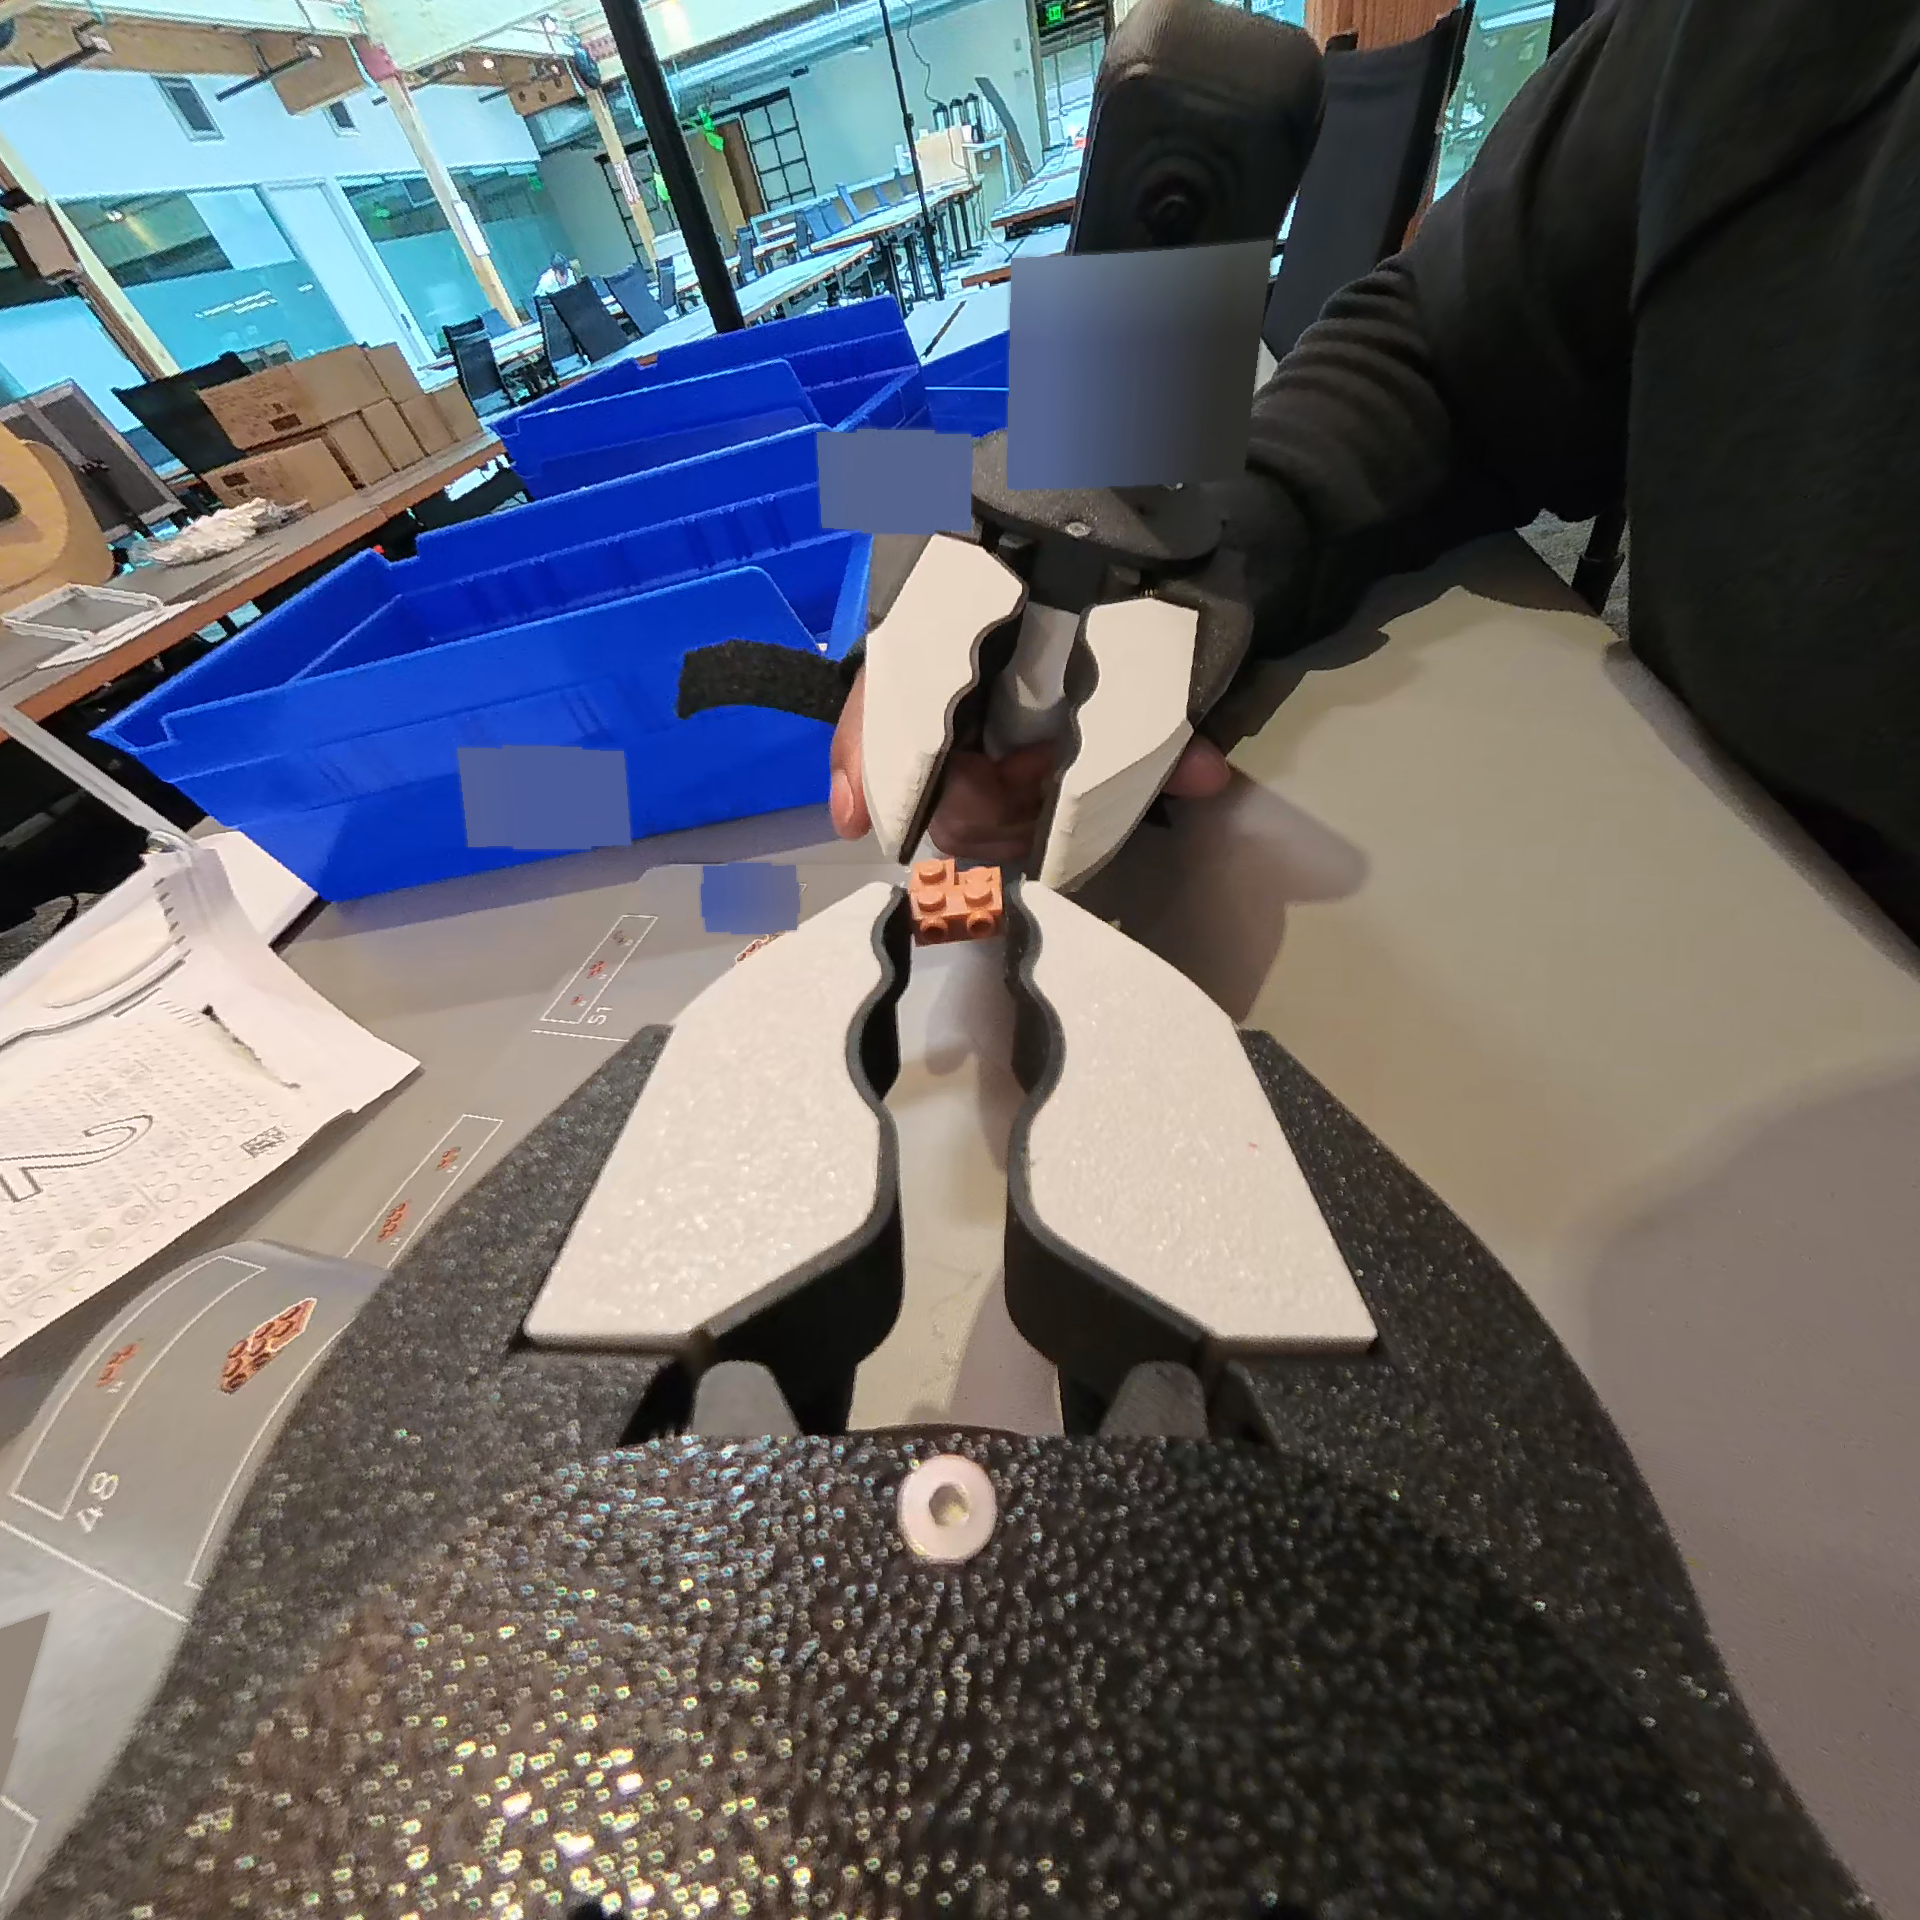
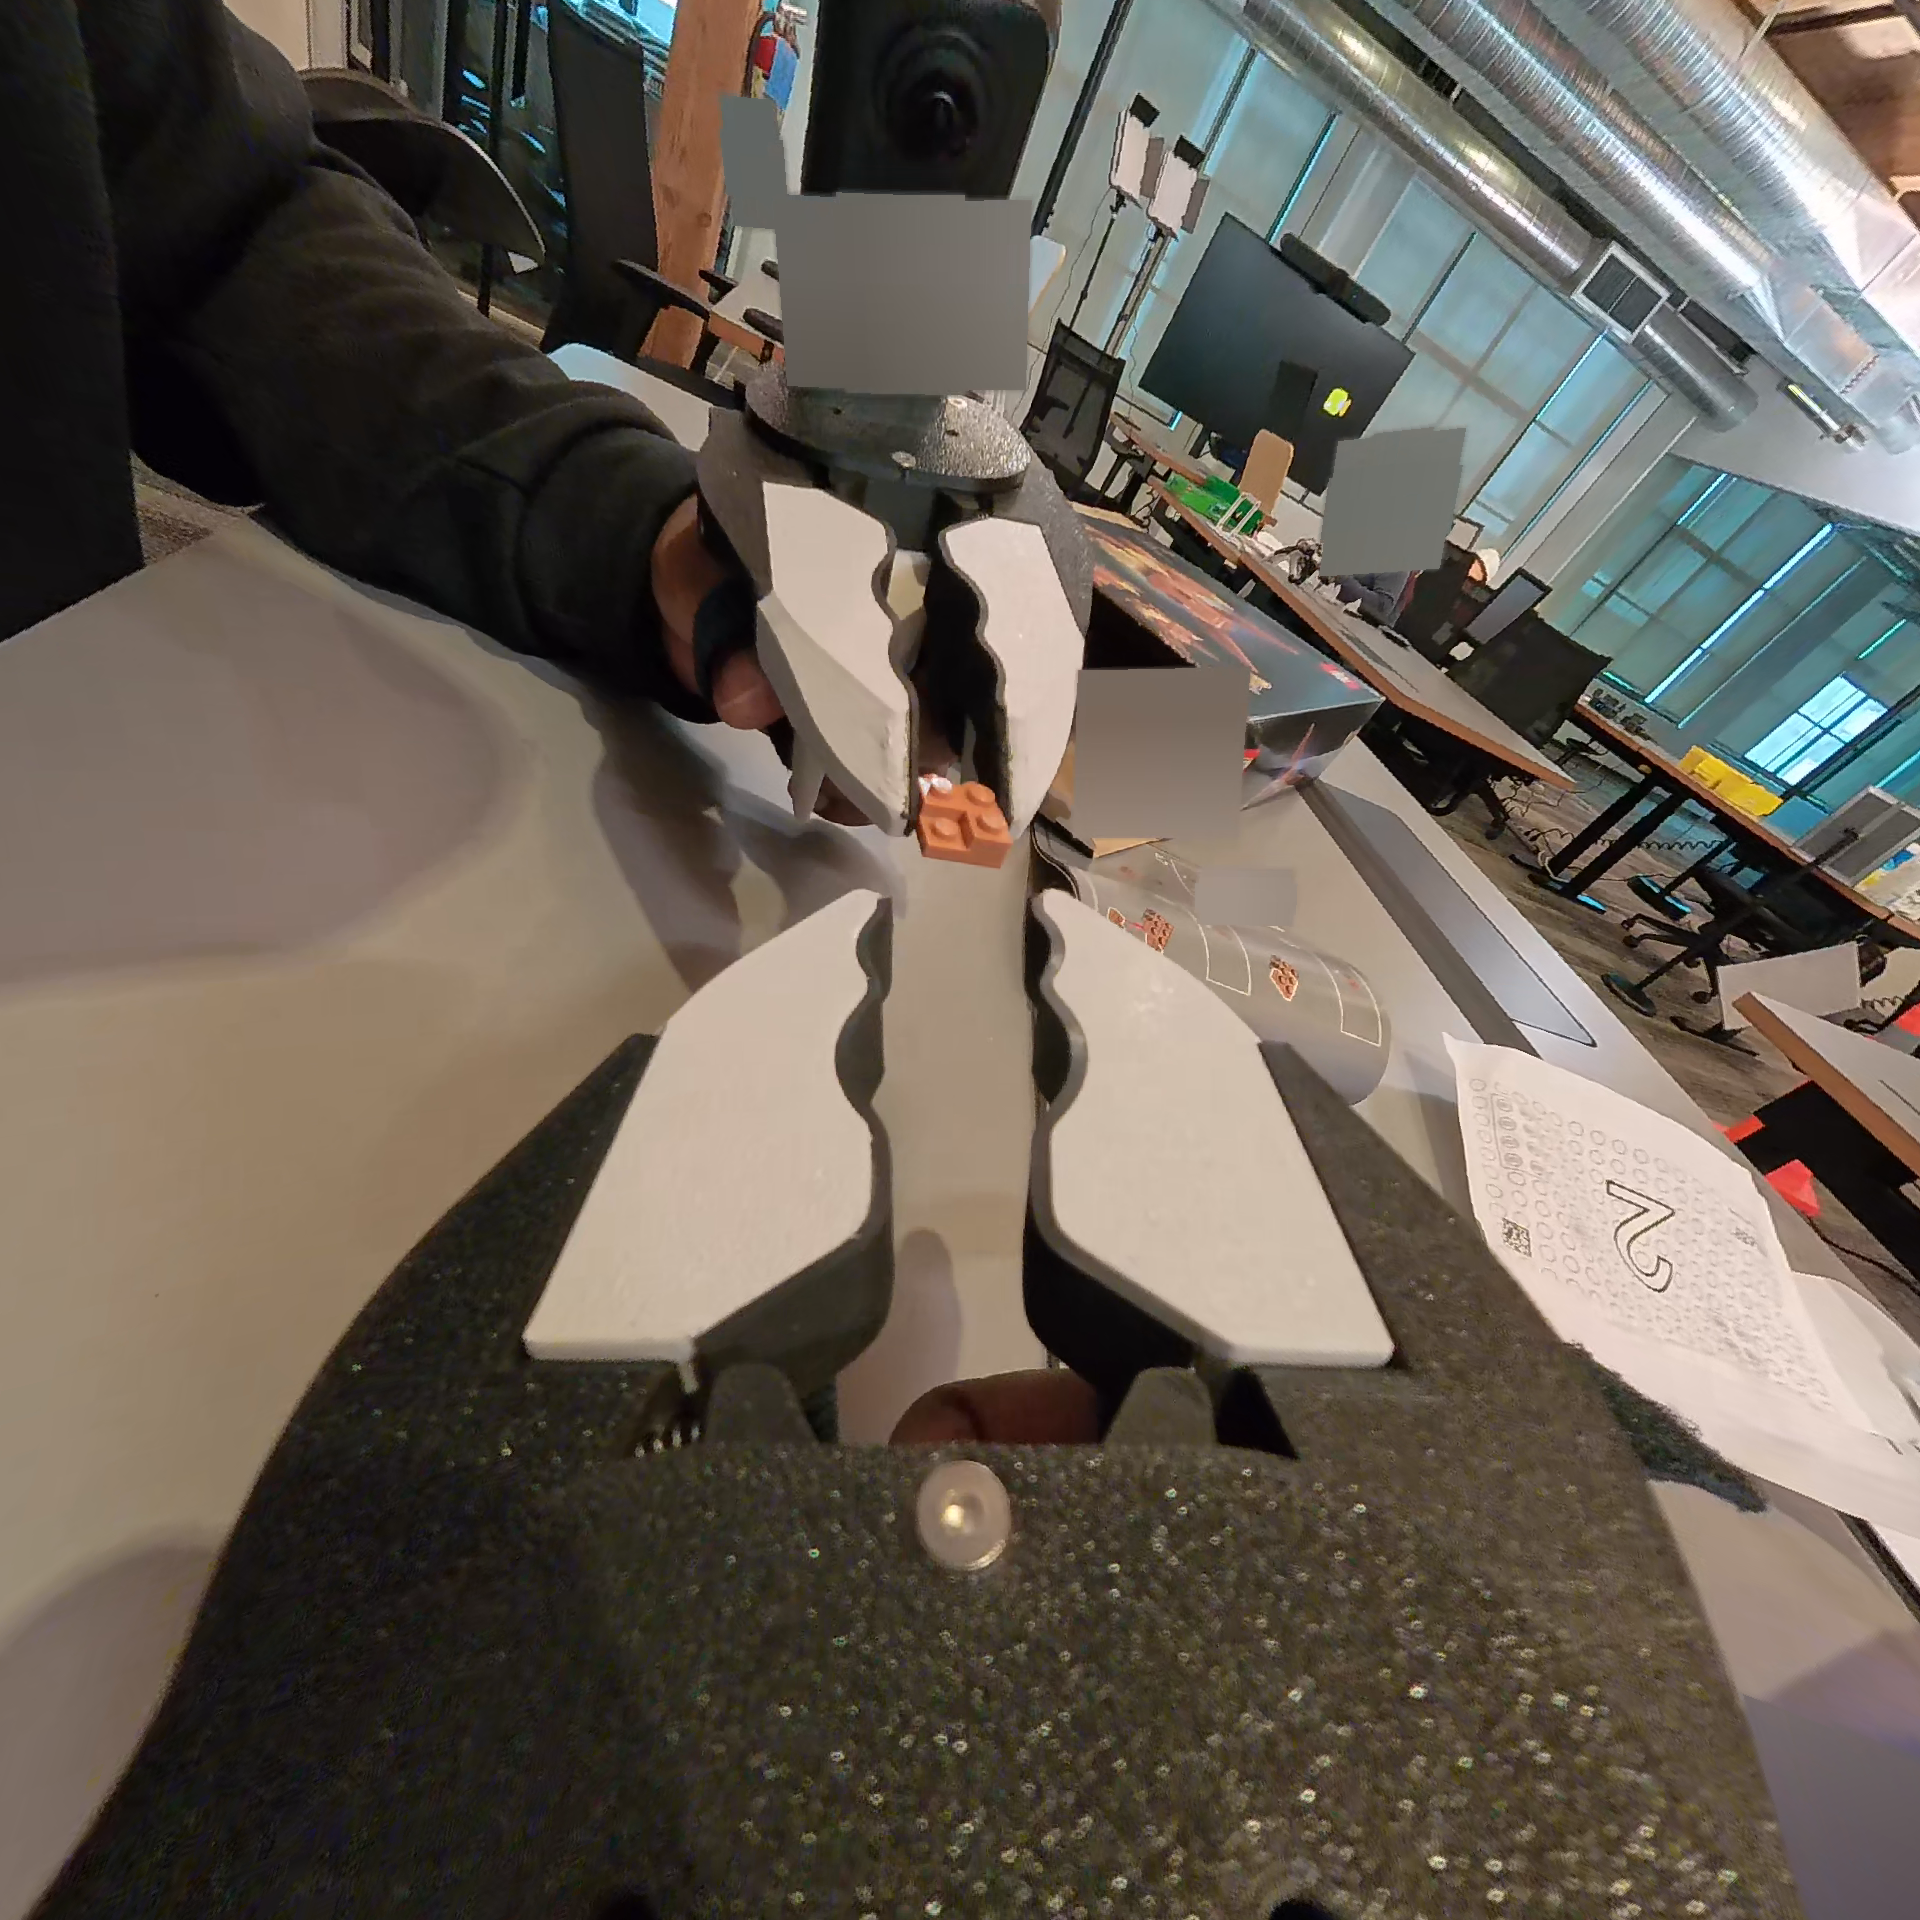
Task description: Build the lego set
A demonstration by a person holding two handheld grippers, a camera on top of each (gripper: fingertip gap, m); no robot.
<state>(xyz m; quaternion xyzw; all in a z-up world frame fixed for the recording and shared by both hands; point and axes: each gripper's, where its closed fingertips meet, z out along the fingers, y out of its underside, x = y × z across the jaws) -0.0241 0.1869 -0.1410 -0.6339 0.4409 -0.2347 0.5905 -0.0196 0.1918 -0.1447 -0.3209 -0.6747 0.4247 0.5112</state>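
Here left gripper [image 1: 956, 904] clamps orange brick [image 1: 956, 906]; right gripper [image 2: 956, 914] open.

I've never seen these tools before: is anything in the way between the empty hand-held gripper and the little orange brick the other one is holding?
Nothing visible. The right hand-held gripper faces the brick across a bare stretch of table; the left hand-held gripper holds the brick at its fingertips.

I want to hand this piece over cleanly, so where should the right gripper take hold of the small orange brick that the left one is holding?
The left gripper pinches the orange brick across two side walls. The right gripper stands open, facing it. Probably best to come straight on, level, and close on the part sticking out past the left fingertips, on smooth walls rather than the studded faces.
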